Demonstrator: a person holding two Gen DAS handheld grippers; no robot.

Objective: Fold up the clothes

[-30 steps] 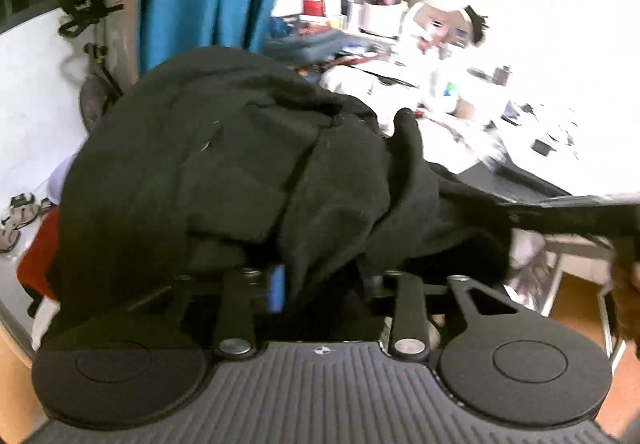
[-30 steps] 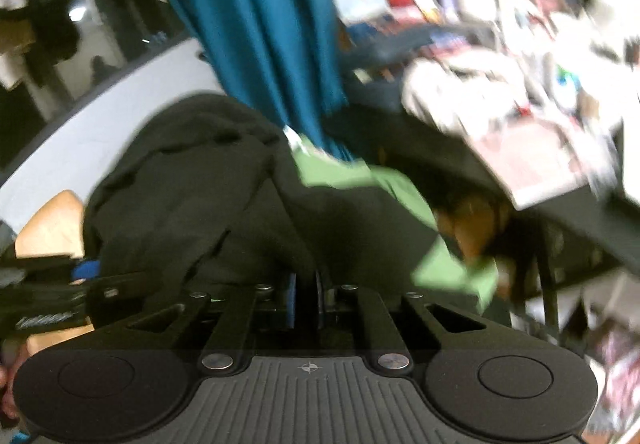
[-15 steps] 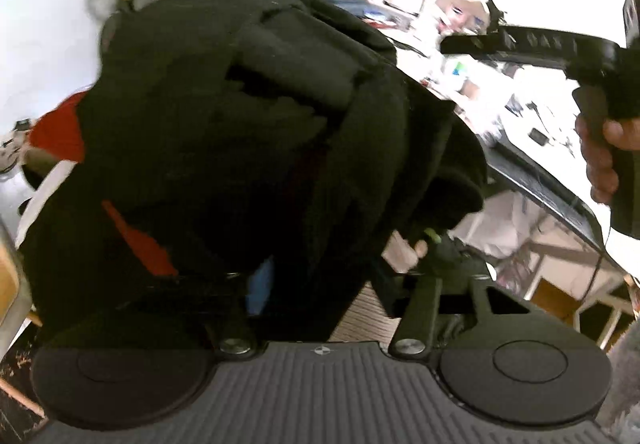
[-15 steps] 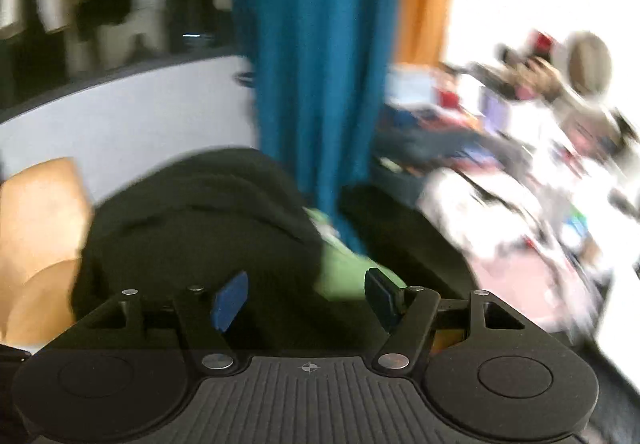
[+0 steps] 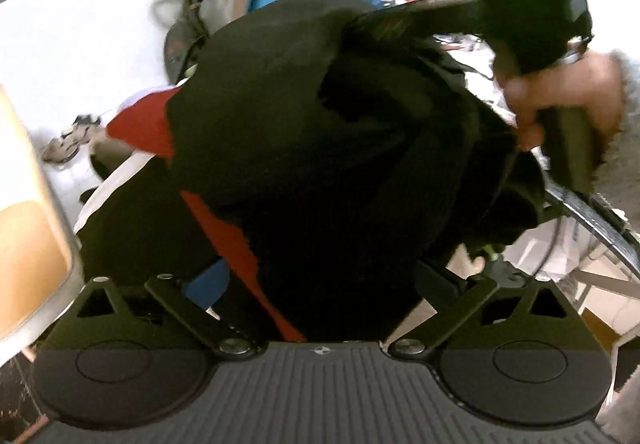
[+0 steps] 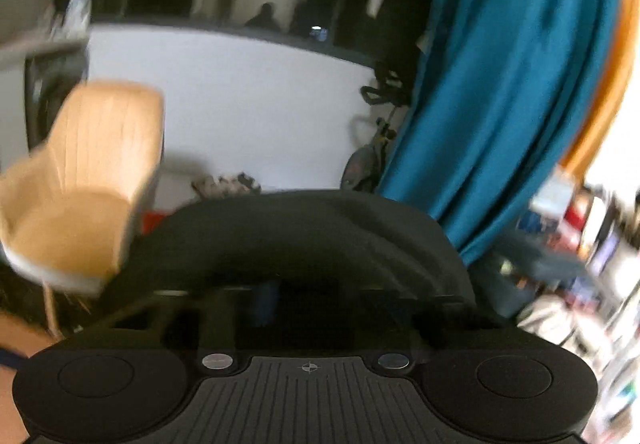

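Observation:
A black garment [image 5: 320,123] is heaped up over a red cloth [image 5: 144,123]. My left gripper [image 5: 320,284] sits low against the heap. Its jaws are opening wide; black cloth lies between them, but the blue pad [image 5: 206,284] stands clear of it. A hand [image 5: 568,99] holds the other gripper over the top right of the heap, where the cloth bunches at its tip. In the blurred right wrist view the garment [image 6: 312,240] humps up right at my right gripper [image 6: 308,304]. Its jaws are closing on the dark cloth, and the pads are lost in it.
A tan chair [image 6: 88,171] stands to the left by the white wall. A blue curtain [image 6: 512,83] hangs behind the heap on the right. Beyond the curtain is a cluttered desk [image 6: 592,244].
My left jaws went from shut on the black garment to wide apart. The right gripper let go, swung up and across over the heap, and closed again.

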